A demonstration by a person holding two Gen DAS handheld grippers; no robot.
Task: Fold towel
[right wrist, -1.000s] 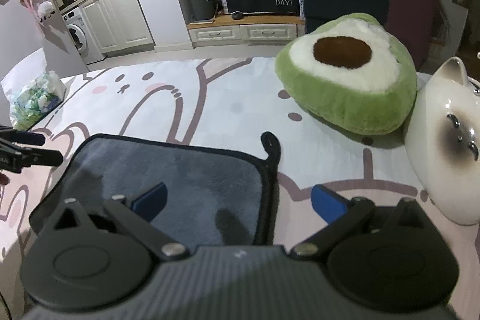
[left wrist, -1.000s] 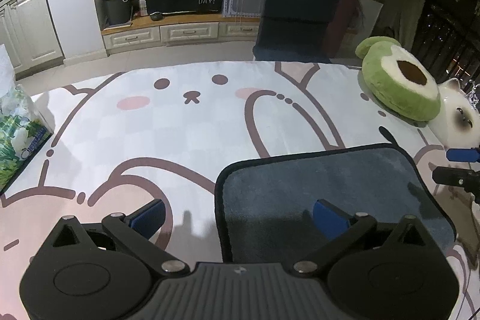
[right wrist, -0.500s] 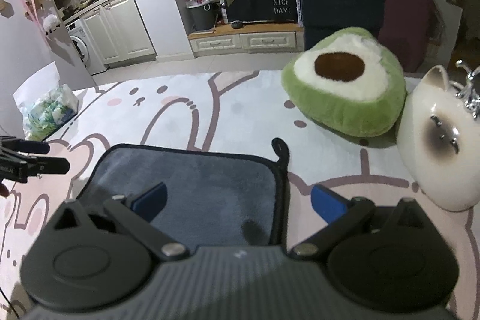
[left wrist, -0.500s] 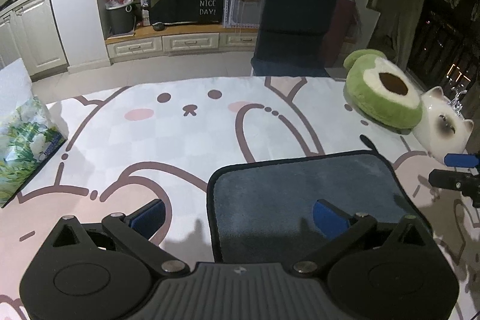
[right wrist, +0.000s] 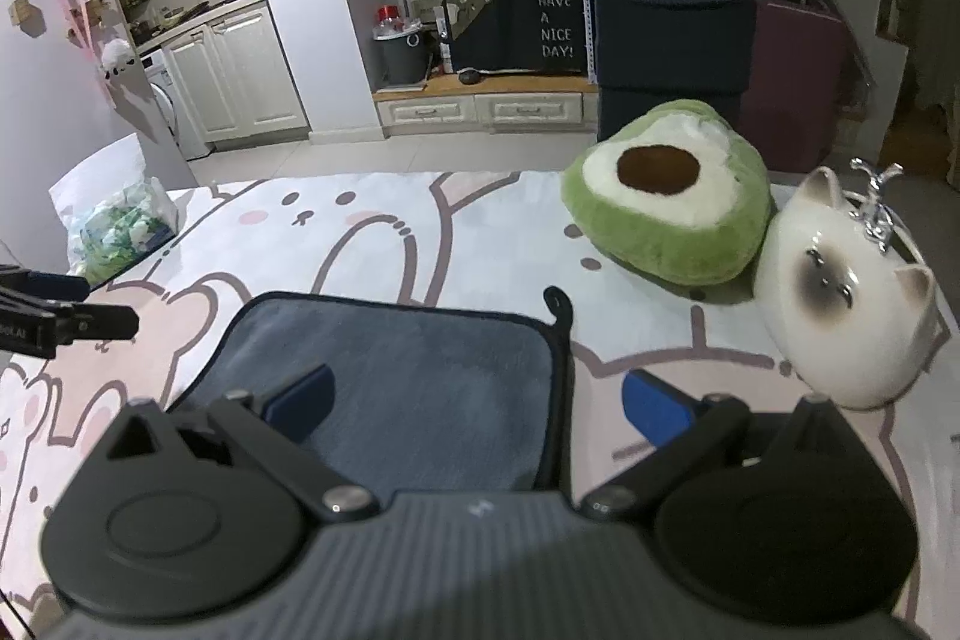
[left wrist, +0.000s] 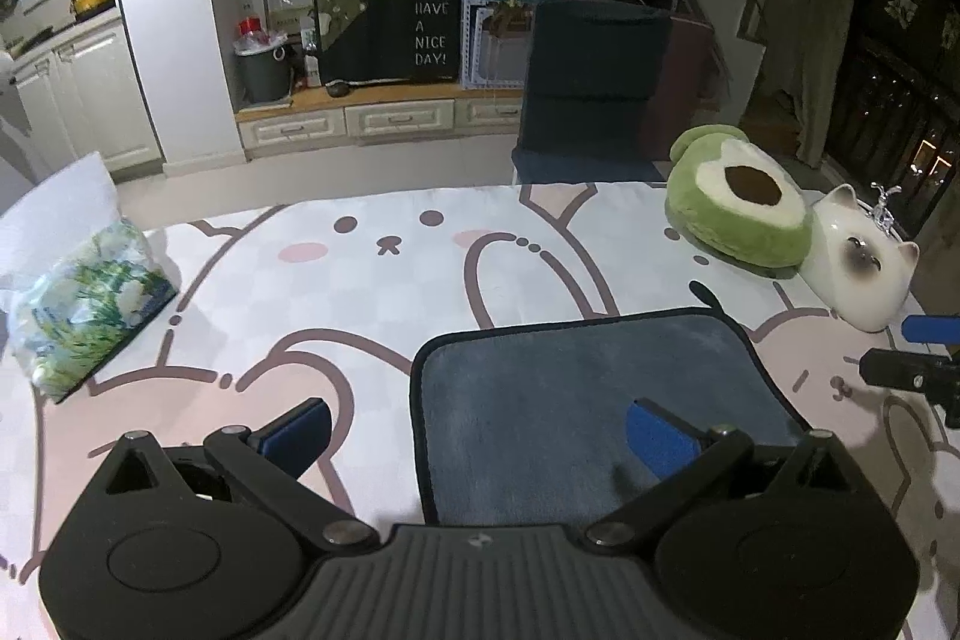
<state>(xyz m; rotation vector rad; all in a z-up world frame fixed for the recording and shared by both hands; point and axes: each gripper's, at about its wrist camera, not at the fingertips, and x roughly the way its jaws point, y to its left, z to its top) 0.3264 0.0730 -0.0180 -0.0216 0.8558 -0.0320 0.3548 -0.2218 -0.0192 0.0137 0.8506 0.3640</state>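
Note:
A grey-blue towel (left wrist: 576,394) with dark trim and a small hanging loop lies flat on the rabbit-print table cover; it also shows in the right wrist view (right wrist: 414,388). My left gripper (left wrist: 477,433) is open and empty, raised above the towel's left edge. My right gripper (right wrist: 477,400) is open and empty, raised above the towel's right edge. The right gripper's fingers (left wrist: 912,364) show at the right edge of the left wrist view. The left gripper's fingers (right wrist: 60,322) show at the left edge of the right wrist view.
A green avocado plush (left wrist: 741,211) and a white ceramic cat (left wrist: 858,271) sit at the table's far right, past the towel's loop. A tissue pack (left wrist: 84,304) lies at the left edge. A dark chair (left wrist: 594,88) stands behind the table.
Both grippers have risen and pulled back from the towel, so more of the table and room shows. The towel lies still. Both stay open.

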